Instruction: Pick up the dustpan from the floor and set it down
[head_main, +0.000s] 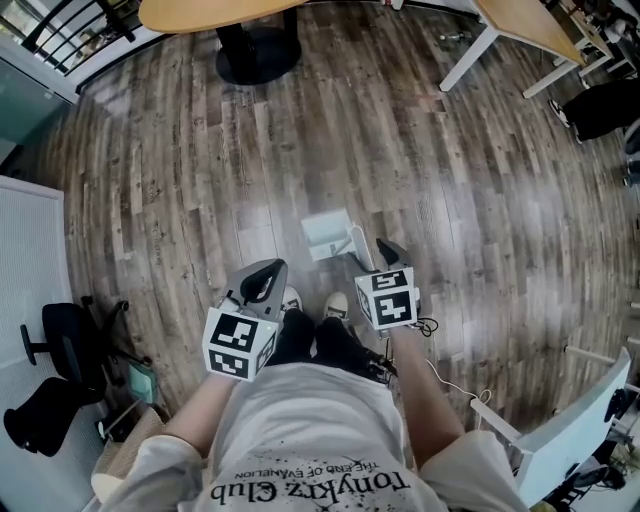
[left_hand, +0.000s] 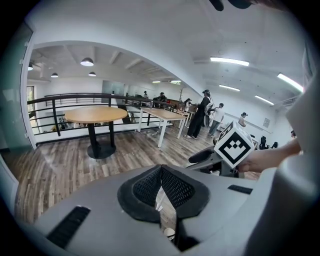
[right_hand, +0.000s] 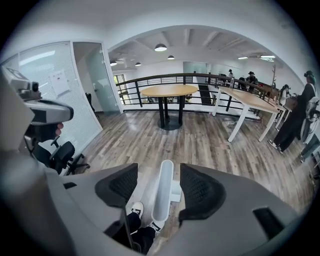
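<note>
On the floor (head_main: 450, 200) just ahead of us, the white dustpan (head_main: 328, 236) rests with its handle (right_hand: 163, 190) rising toward the right claw (head_main: 387, 254) — spread wide, the handle between its pads, untouched. The left claw (left_hand: 161, 172) — pressed together, empty — is farther off.

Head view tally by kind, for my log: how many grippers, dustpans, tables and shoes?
Grippers: 2 (left gripper, right gripper)
Dustpan: 1
Tables: 2 (round table, long table)
Shoes: 2 (left shoe, right shoe)
Total: 7
</note>
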